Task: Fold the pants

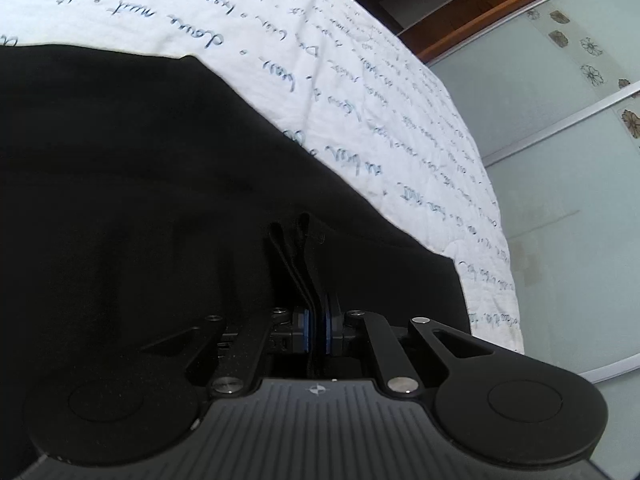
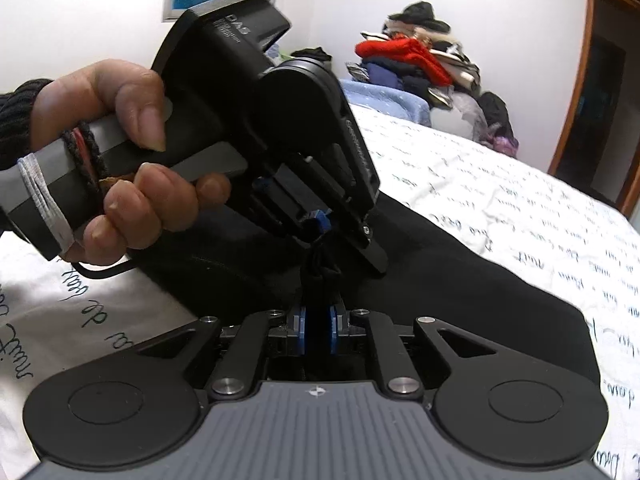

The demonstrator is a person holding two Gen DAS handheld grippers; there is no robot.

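Observation:
Black pants lie spread over a white bedspread printed with blue handwriting. My left gripper is shut on a doubled edge of the black pants, which sticks up between its blue pads. In the right wrist view the pants run across the bed to the right. My right gripper is shut on a bunched bit of the same black cloth. Just beyond it, a hand holds the left gripper, tilted down onto the pants, its pads close to mine.
The bedspread's edge drops off at the right in the left wrist view, beside a pale sliding wardrobe door with flower decals. A heap of clothes sits at the far end of the bed. A wooden door frame stands at the right.

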